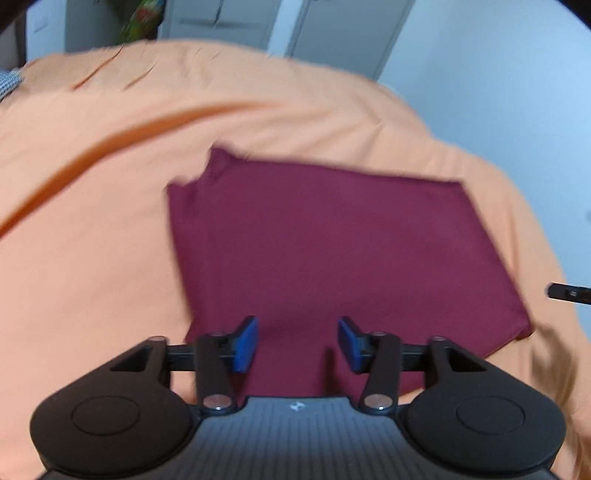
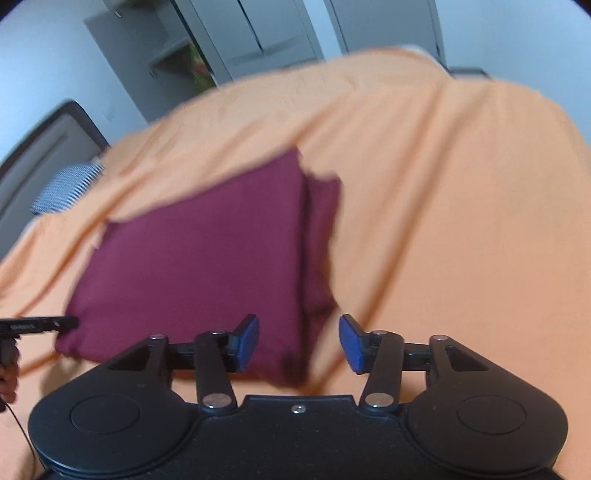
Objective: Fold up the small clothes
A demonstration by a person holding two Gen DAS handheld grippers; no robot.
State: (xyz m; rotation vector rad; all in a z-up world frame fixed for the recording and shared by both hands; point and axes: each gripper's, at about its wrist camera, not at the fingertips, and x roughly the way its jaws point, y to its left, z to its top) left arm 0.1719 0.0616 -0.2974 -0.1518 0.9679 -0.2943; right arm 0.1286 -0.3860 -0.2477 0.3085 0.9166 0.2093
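A maroon garment [image 1: 332, 254] lies folded into a flat rectangle on the orange bed sheet [image 1: 92, 240]. My left gripper [image 1: 298, 343] is open and empty, held just above the garment's near edge. The garment also shows in the right wrist view [image 2: 199, 266], with a folded layer sticking out along its right side. My right gripper [image 2: 299, 343] is open and empty, above the garment's near right corner. The tip of the other gripper shows at the right edge of the left wrist view [image 1: 569, 293] and at the left edge of the right wrist view [image 2: 37, 326].
The orange sheet [image 2: 443, 221] covers the whole bed and has long creases. A blue-and-white patterned pillow [image 2: 66, 186] lies by the dark headboard [image 2: 40, 147]. Grey wardrobe doors [image 2: 266, 33] stand beyond the bed. The bed edge drops off to the right in the left wrist view.
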